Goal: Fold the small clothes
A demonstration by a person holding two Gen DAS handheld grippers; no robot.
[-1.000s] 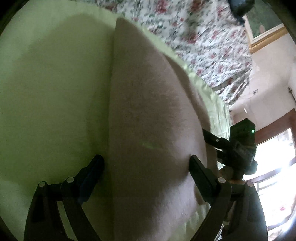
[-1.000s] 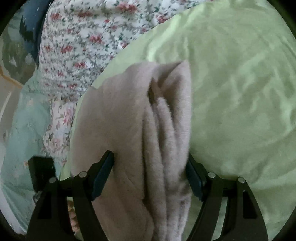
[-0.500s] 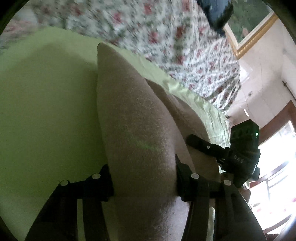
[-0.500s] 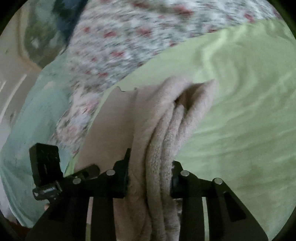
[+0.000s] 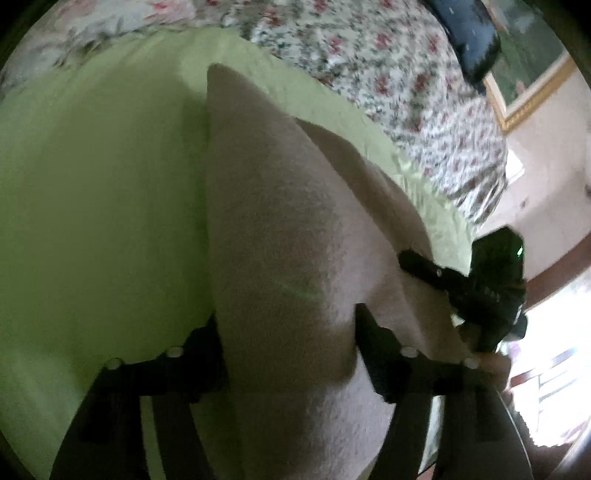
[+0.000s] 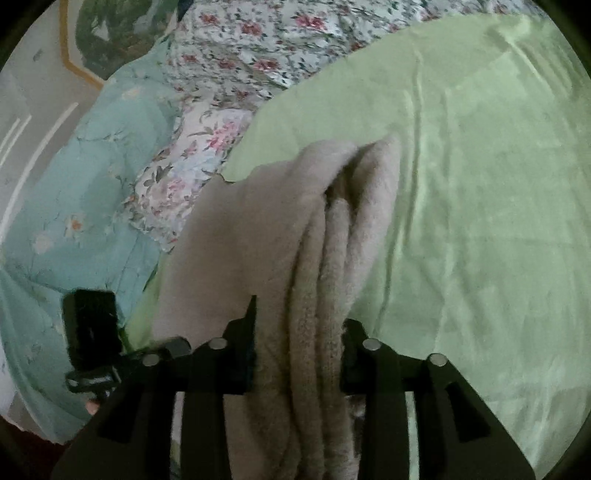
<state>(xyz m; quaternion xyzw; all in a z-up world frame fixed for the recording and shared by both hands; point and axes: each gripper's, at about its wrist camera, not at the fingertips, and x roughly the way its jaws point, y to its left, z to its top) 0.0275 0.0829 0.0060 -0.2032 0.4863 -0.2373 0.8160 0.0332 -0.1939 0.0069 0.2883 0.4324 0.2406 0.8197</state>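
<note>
A smooth, lightly creased pale green sheet (image 6: 480,229) covers the near surface of the bed. Beyond its far edge lies a white quilt printed with red and pink flowers and dark leaves (image 5: 388,62). Beside that quilt, at the left of the right wrist view, lies a pale turquoise quilted cover with faint white blossoms (image 6: 85,206). On the pale wall hangs a green picture in a gold frame (image 5: 532,74). A dark blue rounded object (image 5: 469,33) overlaps the picture; its identity cannot be determined.
</note>
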